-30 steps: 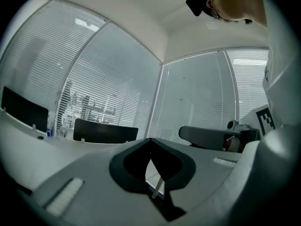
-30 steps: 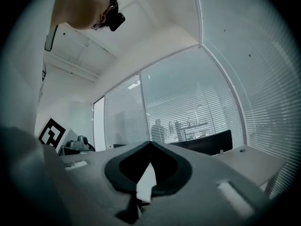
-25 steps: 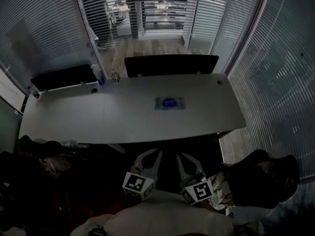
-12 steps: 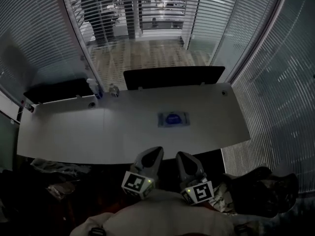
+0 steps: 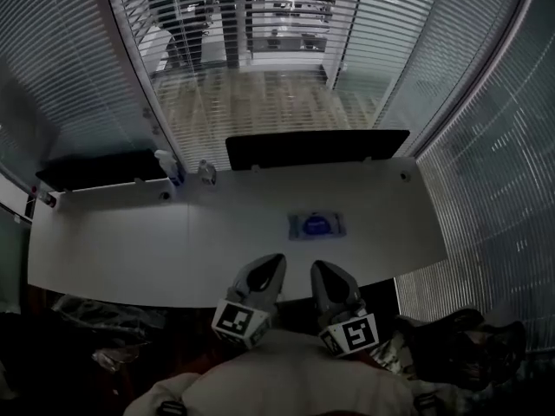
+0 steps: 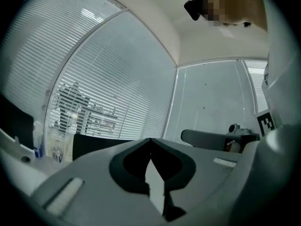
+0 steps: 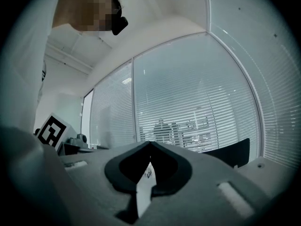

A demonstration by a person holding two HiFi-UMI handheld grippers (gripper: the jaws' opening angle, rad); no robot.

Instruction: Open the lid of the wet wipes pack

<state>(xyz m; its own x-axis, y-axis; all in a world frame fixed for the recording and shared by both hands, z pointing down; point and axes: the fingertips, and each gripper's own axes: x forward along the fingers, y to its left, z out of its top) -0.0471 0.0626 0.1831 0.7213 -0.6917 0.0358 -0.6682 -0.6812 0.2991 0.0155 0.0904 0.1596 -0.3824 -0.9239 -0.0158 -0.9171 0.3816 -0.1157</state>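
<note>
The wet wipes pack (image 5: 316, 225) lies flat on the white table (image 5: 130, 250), right of centre, a pale packet with a blue oval lid on top. Both grippers are held close to my body at the table's near edge, short of the pack and pointing level toward it. The left gripper (image 5: 272, 262) is shut with nothing in it, and its jaws meet at the tip (image 6: 150, 140) in the left gripper view. Beside it the right gripper (image 5: 319, 268) is shut and empty too (image 7: 150, 144). Neither gripper view shows the pack clearly.
A black chair (image 5: 316, 148) stands at the table's far side and another (image 5: 104, 168) at the far left. Two small bottles (image 5: 169, 165) (image 5: 206, 172) stand near the far edge. Glass walls with blinds surround the table. A dark bag (image 5: 460, 345) lies on the floor at right.
The table and the pack have drawn closer to me and the grippers, which now reach the table's near edge. Both grippers stay shut, side by side.
</note>
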